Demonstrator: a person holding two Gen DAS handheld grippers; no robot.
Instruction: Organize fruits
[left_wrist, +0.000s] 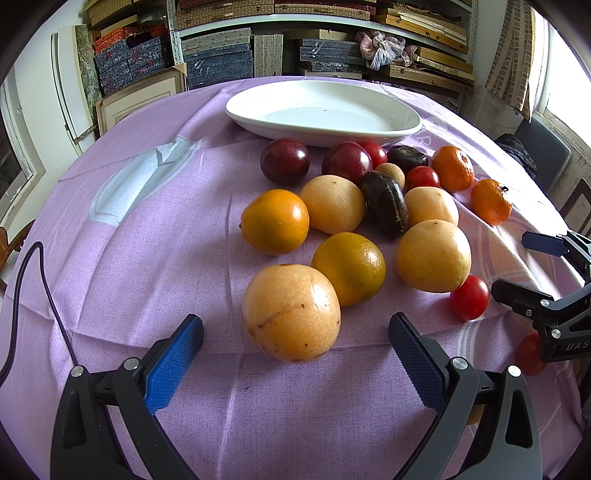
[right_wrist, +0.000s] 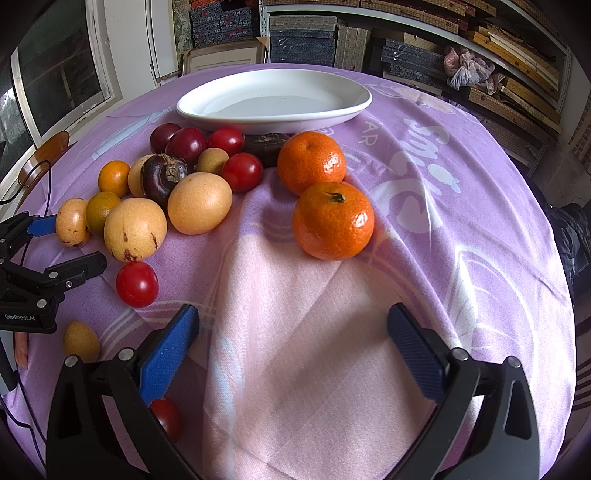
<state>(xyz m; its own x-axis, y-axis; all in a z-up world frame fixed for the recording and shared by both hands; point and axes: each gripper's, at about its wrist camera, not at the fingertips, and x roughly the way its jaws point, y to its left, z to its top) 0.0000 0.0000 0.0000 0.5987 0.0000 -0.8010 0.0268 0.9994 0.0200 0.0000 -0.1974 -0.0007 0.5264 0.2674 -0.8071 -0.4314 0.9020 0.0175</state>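
Note:
Mixed fruit lies in a heap on the purple cloth in front of a white oval plate (left_wrist: 406, 125) (right_wrist: 354, 107) with nothing on it. My left gripper (left_wrist: 295, 343) is open, its blue pads either side of a large yellow passion fruit (left_wrist: 291, 312) without touching it. My right gripper (right_wrist: 293, 332) is open over bare cloth, short of two mandarins (right_wrist: 332, 221) (right_wrist: 311, 161). Around them lie yellow-green oranges (left_wrist: 349, 267), dark red plums (left_wrist: 284, 160), red cherry tomatoes (right_wrist: 136, 283) and dark brown water chestnuts (right_wrist: 162, 177). The right gripper's fingers (left_wrist: 517, 295) show at the left wrist view's right edge.
The cloth (right_wrist: 332, 350) covers a round table and is creased near the front. A black cable (left_wrist: 48, 288) trails over the table's left side. A small longan (right_wrist: 80, 340) and a tomato (right_wrist: 166, 415) lie near my right gripper's left finger. Shelves of boxes (left_wrist: 221, 55) stand behind.

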